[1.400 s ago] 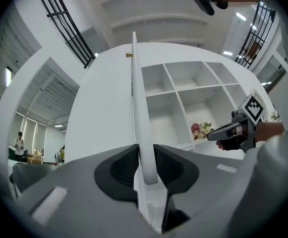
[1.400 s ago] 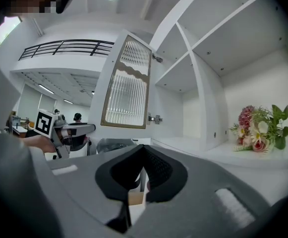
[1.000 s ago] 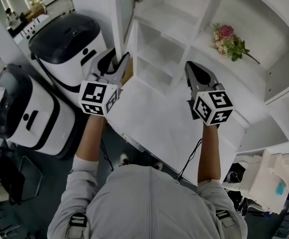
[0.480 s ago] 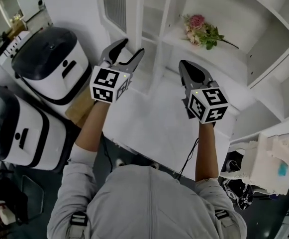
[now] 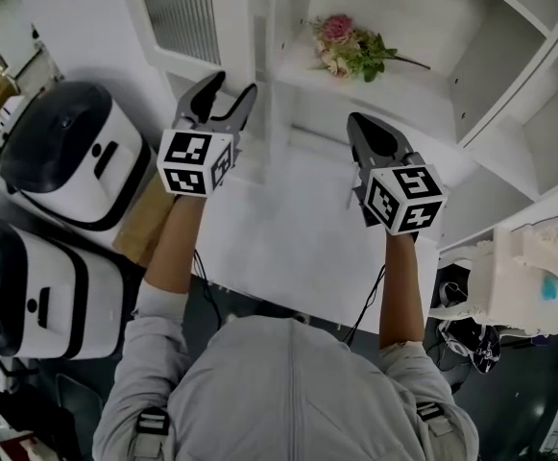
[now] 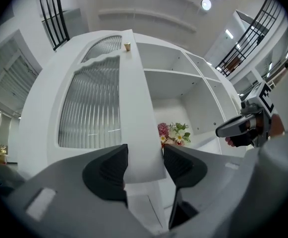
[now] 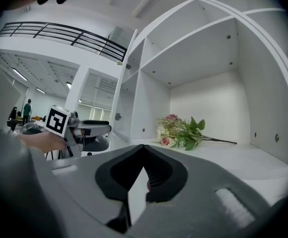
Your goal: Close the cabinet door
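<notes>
The white cabinet door (image 5: 178,12) with ribbed glass stands part open at the left of the cabinet (image 5: 423,104). My left gripper (image 5: 230,86) is at the door's free lower edge. In the left gripper view the door's white frame (image 6: 134,98) lies between the spread jaws of the left gripper (image 6: 144,152). Those jaws have just been opening wide and then came in slightly; I see no firm pinch. My right gripper (image 5: 357,123) hovers over the counter, shut and empty, as the right gripper view shows for the right gripper (image 7: 143,151). In that view the door (image 7: 124,78) is seen edge-on.
A bunch of flowers (image 5: 351,51) lies on the open shelf to the right of the door. Two white machines with black tops (image 5: 72,152) (image 5: 19,277) and a brown box (image 5: 149,214) stand at the left. The white counter (image 5: 298,229) juts toward me. White equipment (image 5: 528,277) stands at the right.
The left gripper's jaws have spread wider and it has moved along with the door's edge. The door's ribbed face now shows, further left. The right gripper shifted slightly and stayed shut.
</notes>
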Demonstrator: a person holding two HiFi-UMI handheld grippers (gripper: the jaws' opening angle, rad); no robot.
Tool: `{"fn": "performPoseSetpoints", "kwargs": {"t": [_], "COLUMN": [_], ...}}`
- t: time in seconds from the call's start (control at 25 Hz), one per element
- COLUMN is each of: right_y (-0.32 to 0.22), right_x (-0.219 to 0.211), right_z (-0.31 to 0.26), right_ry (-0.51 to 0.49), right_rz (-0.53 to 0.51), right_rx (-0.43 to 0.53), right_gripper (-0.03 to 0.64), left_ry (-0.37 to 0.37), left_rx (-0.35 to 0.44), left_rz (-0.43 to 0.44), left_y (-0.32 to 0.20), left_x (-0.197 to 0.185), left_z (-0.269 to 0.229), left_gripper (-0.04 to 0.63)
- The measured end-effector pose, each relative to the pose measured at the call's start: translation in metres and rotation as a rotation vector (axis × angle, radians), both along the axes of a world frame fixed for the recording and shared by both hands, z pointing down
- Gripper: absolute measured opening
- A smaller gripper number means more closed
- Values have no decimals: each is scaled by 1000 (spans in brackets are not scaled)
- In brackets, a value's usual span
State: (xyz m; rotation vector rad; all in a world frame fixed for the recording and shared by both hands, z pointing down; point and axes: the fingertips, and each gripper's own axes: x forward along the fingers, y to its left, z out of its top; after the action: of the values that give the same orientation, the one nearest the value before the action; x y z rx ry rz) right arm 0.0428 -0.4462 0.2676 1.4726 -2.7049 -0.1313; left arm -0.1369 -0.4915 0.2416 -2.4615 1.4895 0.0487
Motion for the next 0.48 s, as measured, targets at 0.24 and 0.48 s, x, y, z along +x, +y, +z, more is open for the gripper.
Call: {"fn": "performPoseSetpoints", "kwargs": {"t": [0.24, 0.48], "right_y": [-6, -10], "right_x": [1, 2], "right_z": [-1, -1], "right_ry": [-2, 3], "right_rz": [12, 24], "right_rx": [6, 8], "right_gripper": [2, 2], "left_ry": [-14, 5], "left_rx": [-17, -23], "left_rz": [36, 23], "left_y": [-18, -38], "left_x": [10, 7], "left_z": [-1, -4], "left_gripper": [230, 150]}}
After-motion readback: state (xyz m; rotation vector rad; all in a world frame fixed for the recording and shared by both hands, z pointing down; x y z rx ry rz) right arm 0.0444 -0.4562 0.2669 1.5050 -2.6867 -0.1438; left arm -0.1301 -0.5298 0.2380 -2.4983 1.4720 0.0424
